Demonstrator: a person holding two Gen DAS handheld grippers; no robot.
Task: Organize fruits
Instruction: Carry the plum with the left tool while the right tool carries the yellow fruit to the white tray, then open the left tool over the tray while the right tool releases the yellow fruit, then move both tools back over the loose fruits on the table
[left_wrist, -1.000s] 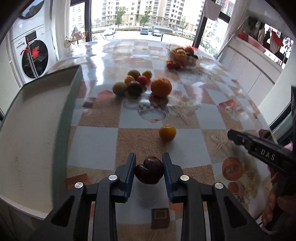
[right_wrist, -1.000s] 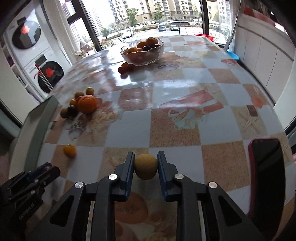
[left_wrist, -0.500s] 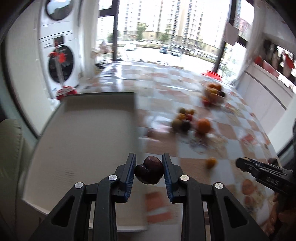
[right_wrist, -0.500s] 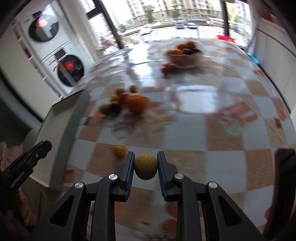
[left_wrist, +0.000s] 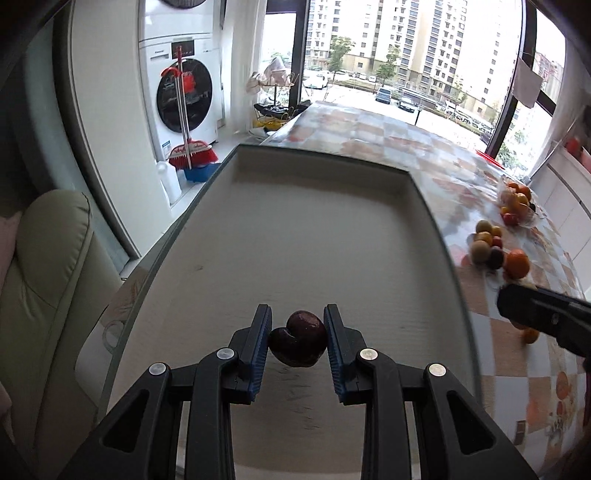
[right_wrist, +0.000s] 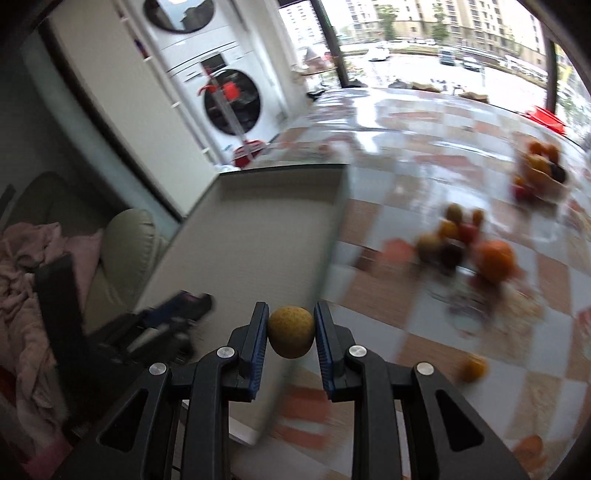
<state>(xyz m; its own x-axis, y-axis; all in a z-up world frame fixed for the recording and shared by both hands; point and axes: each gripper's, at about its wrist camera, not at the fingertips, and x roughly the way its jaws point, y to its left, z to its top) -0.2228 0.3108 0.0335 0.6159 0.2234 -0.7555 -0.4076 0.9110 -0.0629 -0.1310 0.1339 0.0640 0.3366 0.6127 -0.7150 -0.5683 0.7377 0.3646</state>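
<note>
My left gripper (left_wrist: 297, 338) is shut on a dark red plum (left_wrist: 298, 343) and hangs over the near half of a big beige tray (left_wrist: 317, 240). In the right wrist view my right gripper (right_wrist: 291, 332) is shut on a yellow-brown round fruit (right_wrist: 291, 331), above the tray's right rim (right_wrist: 332, 236) where it meets the checkered table (right_wrist: 413, 332). A loose heap of fruit (right_wrist: 461, 243) with a large orange (right_wrist: 495, 260) lies on the table to the right. One small orange fruit (right_wrist: 472, 369) sits alone nearer. The right gripper's black body (left_wrist: 543, 317) shows at the left view's right edge.
A glass bowl of fruit (left_wrist: 517, 201) stands far back on the table. Left of the tray are a pale green cushioned seat (left_wrist: 48, 277), pink cloth (right_wrist: 26, 280), a washing machine (left_wrist: 184, 96) and a red broom (left_wrist: 190, 151). The left gripper's body (right_wrist: 162, 325) lies low over the tray.
Both grippers have swung left from over the checkered table toward the tray, each still holding its fruit. The fruit heap has slid to the right of both views.
</note>
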